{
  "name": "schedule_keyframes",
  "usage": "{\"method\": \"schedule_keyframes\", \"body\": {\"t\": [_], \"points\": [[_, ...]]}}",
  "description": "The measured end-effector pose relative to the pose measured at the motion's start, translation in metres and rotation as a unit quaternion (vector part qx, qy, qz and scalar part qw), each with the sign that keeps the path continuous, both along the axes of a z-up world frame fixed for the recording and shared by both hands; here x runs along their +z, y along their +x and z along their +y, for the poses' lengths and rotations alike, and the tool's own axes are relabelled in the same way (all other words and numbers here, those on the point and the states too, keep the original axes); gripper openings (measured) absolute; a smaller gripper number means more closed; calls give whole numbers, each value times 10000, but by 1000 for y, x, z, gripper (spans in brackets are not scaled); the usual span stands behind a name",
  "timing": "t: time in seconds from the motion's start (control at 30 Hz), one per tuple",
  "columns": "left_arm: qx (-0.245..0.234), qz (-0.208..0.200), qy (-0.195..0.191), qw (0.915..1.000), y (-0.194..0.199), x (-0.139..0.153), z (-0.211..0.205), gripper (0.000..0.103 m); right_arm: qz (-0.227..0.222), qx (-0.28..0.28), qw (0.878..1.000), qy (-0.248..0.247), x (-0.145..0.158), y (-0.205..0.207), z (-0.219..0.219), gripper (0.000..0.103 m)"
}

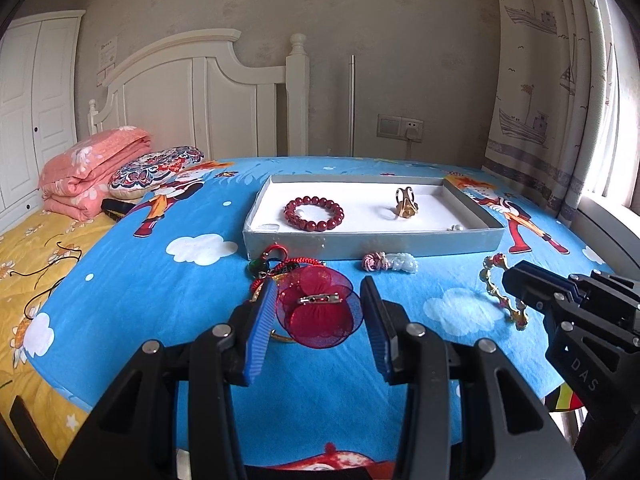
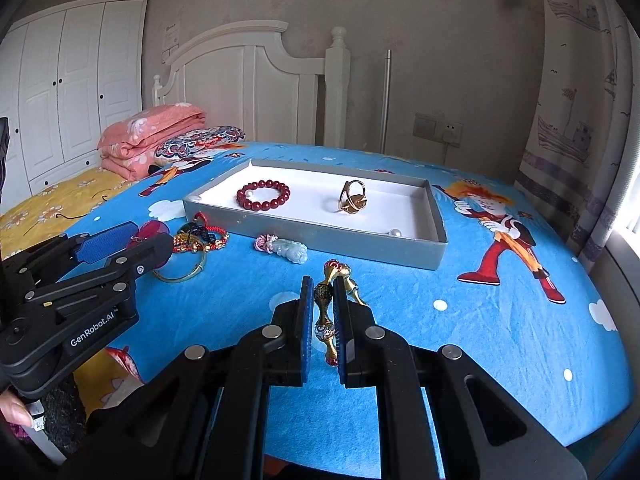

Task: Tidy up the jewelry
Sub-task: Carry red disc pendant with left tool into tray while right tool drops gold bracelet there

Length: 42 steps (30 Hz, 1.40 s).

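A grey tray with a white floor holds a red bead bracelet, a gold ring and a pearl. My left gripper is open, its pads on either side of a red mesh flower brooch on the blue sheet. My right gripper is shut on a gold enamelled bracelet. A jade pendant with a pink knot lies in front of the tray.
Red cord charms and a thin gold bangle lie left of the pendant. A folded pink quilt and patterned pillow sit at the far left. A curtain hangs on the right.
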<state>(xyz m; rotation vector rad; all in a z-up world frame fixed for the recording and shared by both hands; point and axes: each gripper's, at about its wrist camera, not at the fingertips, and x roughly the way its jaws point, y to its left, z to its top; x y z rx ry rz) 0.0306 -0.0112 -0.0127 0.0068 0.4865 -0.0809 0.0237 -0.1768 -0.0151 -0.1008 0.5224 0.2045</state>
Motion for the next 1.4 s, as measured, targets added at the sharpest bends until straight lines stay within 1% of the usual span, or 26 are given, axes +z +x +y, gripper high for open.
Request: {"method": "schedule_keyframes", "body": {"t": [0.4, 0.53, 0.63, 0.73, 0.87, 1.1, 1.3, 1.4], "points": [[21, -60, 54, 10000, 2, 1, -2, 42, -42, -164, 9998, 80, 1, 9, -3, 10], [-13, 11, 28, 10000, 13, 5, -4, 42, -91, -219, 9997, 70, 8, 20, -3, 10], [-90, 15, 45, 9999, 26, 14, -9, 42, -169, -261, 9995, 51, 17, 31, -2, 10], [-145, 22, 33, 9999, 46, 24, -15, 42, -203, -313, 9993, 100, 25, 46, -4, 10], [-159, 55, 110, 9998, 77, 36, -22, 42, -288, -418, 9986, 129, 37, 71, -8, 10], [-71, 375, 114, 9992, 146, 51, -29, 42, -308, -534, 9981, 57, 51, 123, -11, 10], [57, 570, 271, 9980, 191, 52, -39, 42, -131, -665, 9977, 29, 51, 165, -10, 10], [178, 767, 267, 9965, 208, 44, -38, 42, -48, -711, 9975, -12, 47, 180, -10, 10]]}}
